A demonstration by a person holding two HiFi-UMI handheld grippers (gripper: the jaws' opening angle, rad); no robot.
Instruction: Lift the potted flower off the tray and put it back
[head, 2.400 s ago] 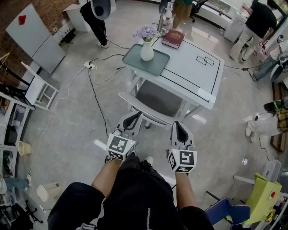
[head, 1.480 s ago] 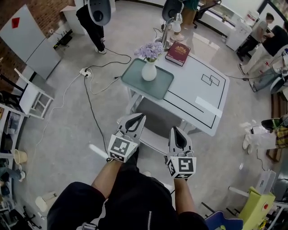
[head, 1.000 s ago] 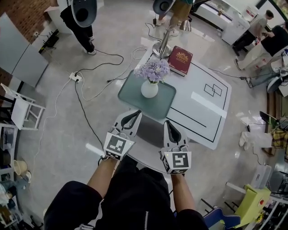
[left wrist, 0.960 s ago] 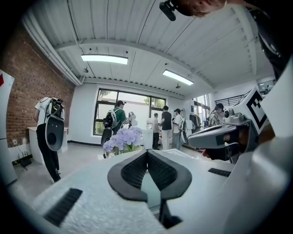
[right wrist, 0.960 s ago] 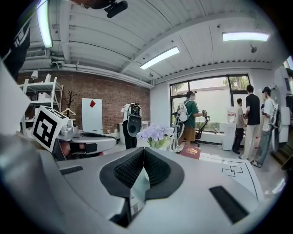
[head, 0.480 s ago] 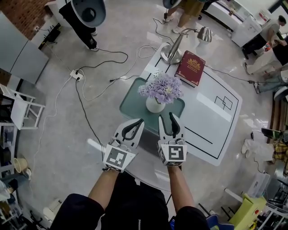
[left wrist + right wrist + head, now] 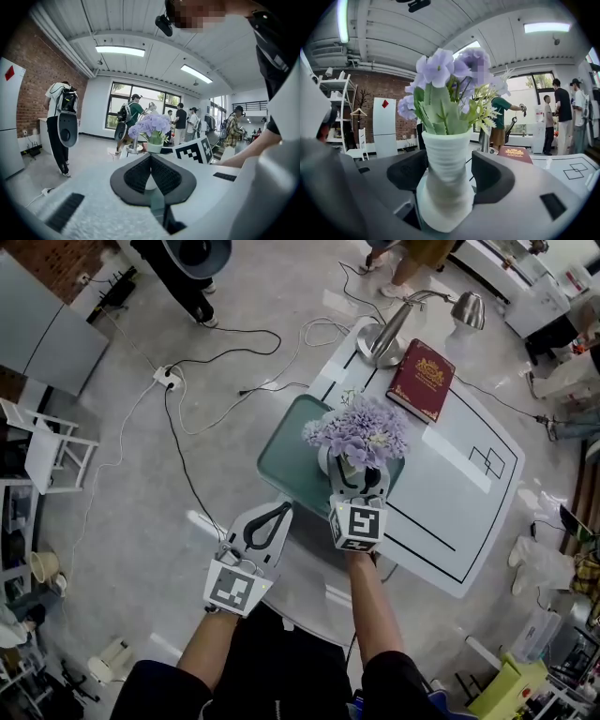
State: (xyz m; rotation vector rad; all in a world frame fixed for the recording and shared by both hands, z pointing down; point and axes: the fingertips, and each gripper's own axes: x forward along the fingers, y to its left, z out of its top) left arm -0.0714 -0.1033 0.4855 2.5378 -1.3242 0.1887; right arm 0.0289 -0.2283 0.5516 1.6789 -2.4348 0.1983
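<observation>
White and ribbed, the potted flower (image 7: pixel 445 187) stands on the tray (image 7: pixel 286 460). It is a waisted vase with lilac blooms and stiff green leaves, likely artificial. My right tool (image 7: pixel 449 174) straddles its narrow neck over the tray, with the dark moulded pads spread either side and not yet pinching. I judge this the grasp step. Next I must squeeze evenly on the neck, then raise it straight off the smooth grey-green tray. My left tool (image 7: pixel 151 159) hangs short of the tray's near edge, tips pressed together on nothing.
</observation>
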